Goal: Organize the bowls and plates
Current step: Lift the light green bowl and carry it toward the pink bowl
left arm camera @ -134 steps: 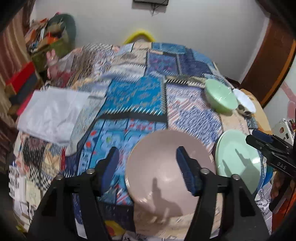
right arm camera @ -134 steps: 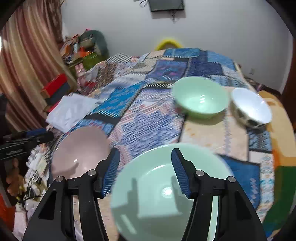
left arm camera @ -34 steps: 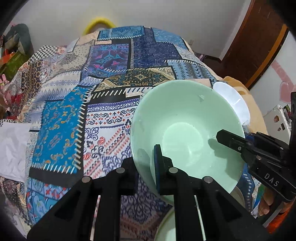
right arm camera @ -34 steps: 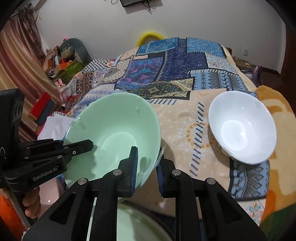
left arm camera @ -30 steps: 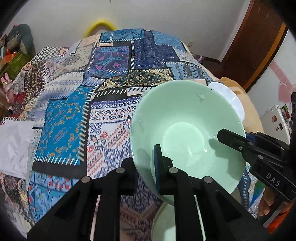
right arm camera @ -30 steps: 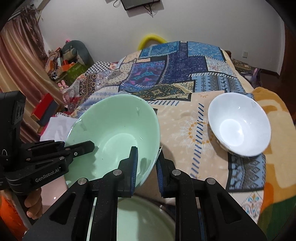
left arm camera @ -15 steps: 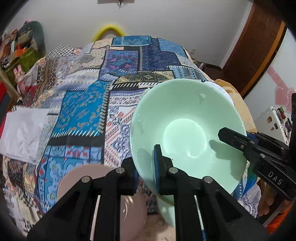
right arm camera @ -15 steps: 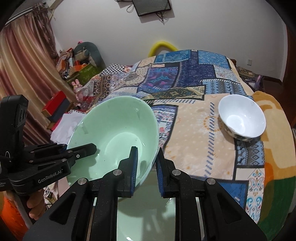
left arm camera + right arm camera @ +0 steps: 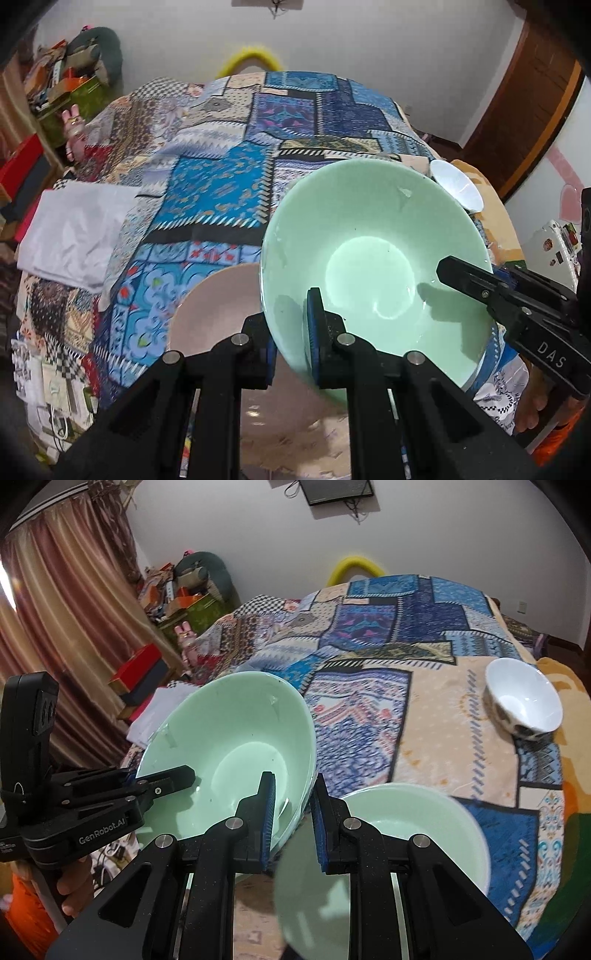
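There are two bowls and two plates. One bowl is big and green (image 9: 373, 258). The other is a small white bowl (image 9: 524, 698). One plate is green (image 9: 391, 864) and one is pink (image 9: 218, 314).

Both grippers hold the green bowl, each on one side. The left gripper (image 9: 291, 343) is squeezed tight on the bowl's near rim, with one blue pad inside the bowl and one outside. The right gripper (image 9: 293, 816) is squeezed tight on the rim on the other side in the same way. In the left view the right gripper reaches in from the right edge. In the right view the left gripper reaches in from the left, with a hand (image 9: 74, 890) under it.

The green bowl is up in the air above the bed (image 9: 436, 738), tipped a little so you can see inside. It hangs between the two plates. The pink plate lies under its left side and the green plate lies low and to its right.

The white bowl sits far off on the blanket (image 9: 214, 192), near the right edge of the bed. It stands upright.

Both grippers point down at a slant. A white cloth (image 9: 74, 236) lies on the left side of the bed.
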`<action>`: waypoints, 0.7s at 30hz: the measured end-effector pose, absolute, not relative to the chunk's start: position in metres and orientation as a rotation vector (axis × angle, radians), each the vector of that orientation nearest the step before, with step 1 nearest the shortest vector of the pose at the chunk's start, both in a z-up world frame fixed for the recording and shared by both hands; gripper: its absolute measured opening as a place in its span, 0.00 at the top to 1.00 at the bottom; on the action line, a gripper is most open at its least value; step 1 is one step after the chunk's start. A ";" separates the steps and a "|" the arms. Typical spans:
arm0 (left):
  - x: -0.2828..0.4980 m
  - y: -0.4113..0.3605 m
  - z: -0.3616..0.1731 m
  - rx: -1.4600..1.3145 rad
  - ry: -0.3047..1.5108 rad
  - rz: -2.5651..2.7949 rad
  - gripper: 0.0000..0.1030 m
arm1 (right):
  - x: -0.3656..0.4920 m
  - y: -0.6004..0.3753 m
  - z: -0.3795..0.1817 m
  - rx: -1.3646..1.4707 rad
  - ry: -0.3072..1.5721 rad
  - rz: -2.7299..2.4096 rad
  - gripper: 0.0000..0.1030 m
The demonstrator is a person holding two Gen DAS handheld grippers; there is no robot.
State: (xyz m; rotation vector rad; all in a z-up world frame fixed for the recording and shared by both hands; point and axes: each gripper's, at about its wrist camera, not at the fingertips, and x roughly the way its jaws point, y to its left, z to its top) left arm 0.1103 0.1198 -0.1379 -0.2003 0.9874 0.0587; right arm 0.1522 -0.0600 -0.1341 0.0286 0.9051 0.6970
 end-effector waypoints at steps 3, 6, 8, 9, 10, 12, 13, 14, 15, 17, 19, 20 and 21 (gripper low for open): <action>0.101 0.130 -0.142 -0.214 0.993 0.075 0.88 | 0.146 -0.049 -0.138 0.023 0.915 0.715 0.83; 0.091 0.142 -0.147 -0.225 1.001 0.092 0.88 | 0.141 -0.037 -0.144 0.018 0.927 0.734 0.83; 0.086 0.149 -0.151 -0.232 1.006 0.102 0.88 | 0.137 -0.031 -0.148 0.014 0.933 0.743 0.83; 0.084 0.153 -0.153 -0.236 1.010 0.107 0.88 | 0.135 -0.029 -0.149 0.014 0.937 0.748 0.83; 0.081 0.155 -0.154 -0.239 1.012 0.110 0.88 | 0.134 -0.026 -0.152 0.013 0.943 0.753 0.83; 0.077 0.162 -0.159 -0.250 1.020 0.119 0.88 | 0.131 -0.019 -0.157 0.011 0.954 0.761 0.83; 0.075 0.165 -0.162 -0.255 1.024 0.123 0.88 | 0.130 -0.015 -0.160 0.009 0.962 0.765 0.83; 0.074 0.168 -0.165 -0.260 1.029 0.128 0.88 | 0.129 -0.013 -0.162 0.007 0.968 0.768 0.83; 0.072 0.171 -0.167 -0.265 1.033 0.131 0.88 | 0.127 -0.010 -0.165 0.005 0.973 0.770 0.83; 0.071 0.176 -0.173 -0.274 1.044 0.136 0.88 | 0.127 -0.005 -0.172 0.001 0.990 0.776 0.83; 0.070 0.181 -0.181 -0.283 1.059 0.140 0.88 | 0.127 -0.001 -0.179 0.002 1.010 0.780 0.83; 0.069 0.184 -0.184 -0.286 1.064 0.140 0.88 | 0.126 0.001 -0.181 0.001 1.016 0.781 0.83; 0.069 0.185 -0.186 -0.288 1.069 0.141 0.88 | 0.126 0.002 -0.183 -0.001 1.022 0.781 0.83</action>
